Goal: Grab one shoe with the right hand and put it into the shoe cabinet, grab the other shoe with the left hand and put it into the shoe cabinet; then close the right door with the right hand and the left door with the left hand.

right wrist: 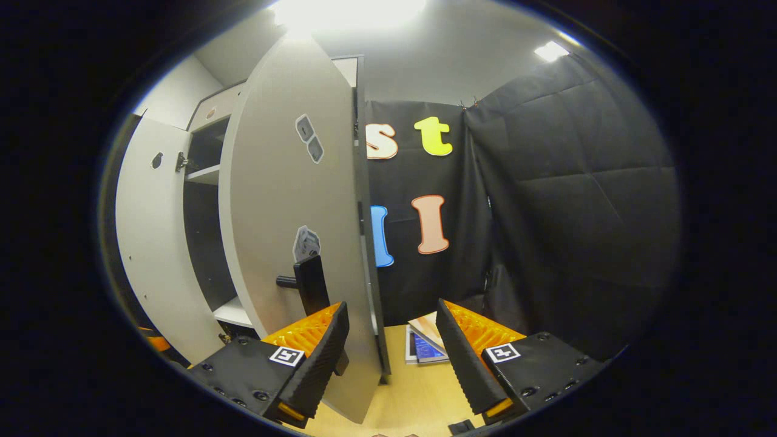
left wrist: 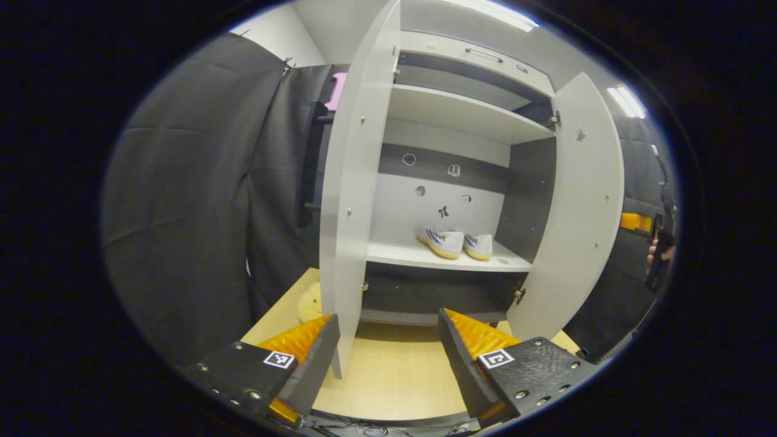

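Two white shoes (left wrist: pixel 454 243) on cabinet shelf (left wrist: pixel 437 256), doors open, both grippers' fingers wide, empty

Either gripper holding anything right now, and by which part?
Nothing held. Left gripper open astride the left door edge; right gripper open astride the right door edge.

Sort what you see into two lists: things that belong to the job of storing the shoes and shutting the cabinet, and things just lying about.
Part of the job:
shoes, both on a cabinet shelf
left door, open
right door, open
left gripper
right gripper

Just lying about:
yellow soft object on the floor by the left door
booklets on the floor
stickers on the cabinet's back wall
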A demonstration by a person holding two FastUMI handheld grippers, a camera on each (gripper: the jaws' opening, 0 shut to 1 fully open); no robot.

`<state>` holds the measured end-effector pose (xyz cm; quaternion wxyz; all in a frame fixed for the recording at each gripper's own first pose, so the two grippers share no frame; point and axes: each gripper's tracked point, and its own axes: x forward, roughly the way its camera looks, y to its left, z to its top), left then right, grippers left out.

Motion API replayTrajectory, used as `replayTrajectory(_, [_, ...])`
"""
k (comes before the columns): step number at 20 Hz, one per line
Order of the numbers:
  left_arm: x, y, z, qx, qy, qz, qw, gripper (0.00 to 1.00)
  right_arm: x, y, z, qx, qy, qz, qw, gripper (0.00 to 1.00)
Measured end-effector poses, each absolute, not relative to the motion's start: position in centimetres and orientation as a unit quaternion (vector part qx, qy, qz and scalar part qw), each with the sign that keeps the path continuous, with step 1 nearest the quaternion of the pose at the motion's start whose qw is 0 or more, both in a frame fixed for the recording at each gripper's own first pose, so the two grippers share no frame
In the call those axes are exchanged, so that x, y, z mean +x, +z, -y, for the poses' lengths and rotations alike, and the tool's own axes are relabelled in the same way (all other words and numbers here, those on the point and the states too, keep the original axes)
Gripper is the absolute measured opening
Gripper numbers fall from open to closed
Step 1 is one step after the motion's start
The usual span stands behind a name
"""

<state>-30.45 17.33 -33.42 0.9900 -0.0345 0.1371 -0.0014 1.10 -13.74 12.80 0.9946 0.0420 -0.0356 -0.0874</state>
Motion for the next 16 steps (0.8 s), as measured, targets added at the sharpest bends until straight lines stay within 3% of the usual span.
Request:
replayTrajectory(10, [-32.5, -33.0, -21.3, -0.020, 0.037, -0.127, 0.991, 0.92, 5.4, 12.9, 4.6, 0.068, 0.007, 0.036, 0.997, 0.94])
replayTrajectory(11, [-32.8, -33.0, -21.9, -0.021, 0.043, -0.126, 0.991, 0.92, 6.0, 12.8, 3.6, 0.066, 0.016, 0.034, 0.997, 0.90])
replayTrajectory(13, [-33.5, -32.9, -23.1, -0.025, 0.056, -0.125, 0.990, 0.92, 6.9, 12.6, 2.1, 0.051, 0.019, 0.030, 0.998, 0.98])
replayTrajectory(14, [-33.7, -32.8, -23.8, -0.026, 0.063, -0.123, 0.990, 0.92, 7.1, 12.9, 2.0, 0.044, 0.015, 0.038, 0.998, 0.92])
replayTrajectory(15, [-34.1, -32.8, -24.4, -0.027, 0.071, -0.121, 0.990, 0.92, 7.1, 12.9, 1.9, 0.039, 0.012, 0.039, 0.998, 0.98])
replayTrajectory(16, [-34.3, -32.7, -25.2, -0.027, 0.078, -0.119, 0.989, 0.92, 7.0, 12.9, 1.9, 0.037, 0.012, 0.039, 0.998, 0.97])
